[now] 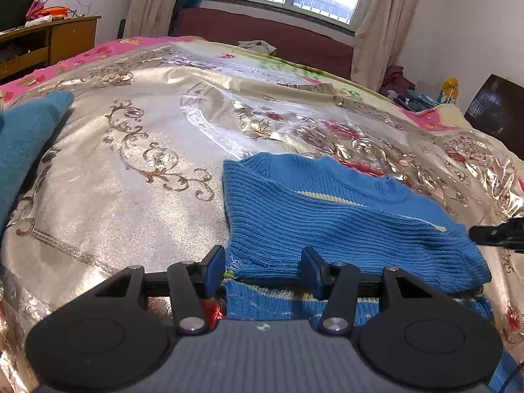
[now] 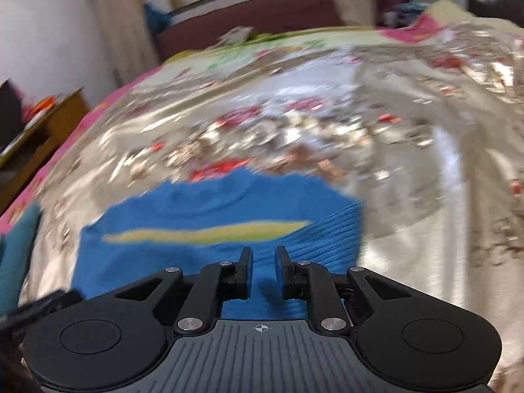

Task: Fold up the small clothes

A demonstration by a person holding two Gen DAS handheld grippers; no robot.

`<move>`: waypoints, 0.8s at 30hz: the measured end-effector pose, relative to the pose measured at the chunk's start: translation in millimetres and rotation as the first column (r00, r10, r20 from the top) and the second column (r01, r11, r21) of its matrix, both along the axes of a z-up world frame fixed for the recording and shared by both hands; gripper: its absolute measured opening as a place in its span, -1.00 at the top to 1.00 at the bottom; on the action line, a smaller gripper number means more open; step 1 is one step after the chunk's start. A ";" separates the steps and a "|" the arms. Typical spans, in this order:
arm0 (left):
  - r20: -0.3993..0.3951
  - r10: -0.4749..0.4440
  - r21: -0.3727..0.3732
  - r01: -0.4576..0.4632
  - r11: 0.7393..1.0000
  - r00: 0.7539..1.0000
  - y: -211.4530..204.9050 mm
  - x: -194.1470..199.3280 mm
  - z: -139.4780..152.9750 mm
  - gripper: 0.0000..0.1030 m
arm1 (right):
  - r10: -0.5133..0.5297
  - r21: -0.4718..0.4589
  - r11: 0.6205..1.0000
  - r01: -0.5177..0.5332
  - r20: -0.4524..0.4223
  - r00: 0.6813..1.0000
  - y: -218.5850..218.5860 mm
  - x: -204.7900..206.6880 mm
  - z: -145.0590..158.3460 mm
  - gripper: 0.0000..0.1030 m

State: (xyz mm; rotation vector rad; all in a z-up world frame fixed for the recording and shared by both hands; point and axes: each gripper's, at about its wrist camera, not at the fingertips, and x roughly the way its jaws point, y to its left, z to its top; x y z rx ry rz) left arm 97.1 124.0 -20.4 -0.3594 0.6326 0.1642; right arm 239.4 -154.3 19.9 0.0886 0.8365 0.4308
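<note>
— Where's your blue sweater (image 1: pixel 344 226)?
— Partly folded on the shiny bedspread (image 1: pixel 131 203), yellow stripe showing. Your left gripper (image 1: pixel 263 267) gapes wide around its hem; the right gripper (image 2: pixel 263 270) hovers narrowly parted, empty.
— Next?
— Pinch both layers squarely before lifting. Ribbed knit stretches; keep the edges aligned.

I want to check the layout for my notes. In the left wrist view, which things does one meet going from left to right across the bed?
Teal cloth → bare golden bedcover → blue sweater → tip of the right gripper at the right edge.
</note>
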 end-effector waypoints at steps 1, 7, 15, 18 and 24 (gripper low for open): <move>0.000 -0.001 0.002 0.001 1.000 1.000 -0.2 0.3 -0.1 -0.06 | 0.017 -0.004 1.000 -0.017 -0.007 1.000 4.8 0.0 -3.9 0.68; -0.025 0.004 0.011 -0.004 1.000 1.000 0.2 4.3 -4.2 -0.08 | -0.070 -0.090 0.994 0.066 -0.036 0.997 4.2 31.5 -34.1 0.85; -0.046 0.012 0.004 -0.012 1.000 0.999 3.8 6.9 -8.8 -0.14 | -0.101 -0.064 0.993 0.098 -0.035 0.994 -1.3 27.0 -23.4 0.67; -0.045 0.015 0.000 -0.016 1.000 0.999 4.9 5.8 -8.1 -0.14 | -0.108 -0.038 0.994 0.107 -0.020 0.994 -7.2 20.9 -14.9 0.66; -0.034 0.018 0.002 -0.018 1.000 0.999 4.9 3.2 -5.7 -0.14 | -0.142 -0.131 0.982 0.136 -0.040 0.989 -19.0 25.7 -23.7 0.71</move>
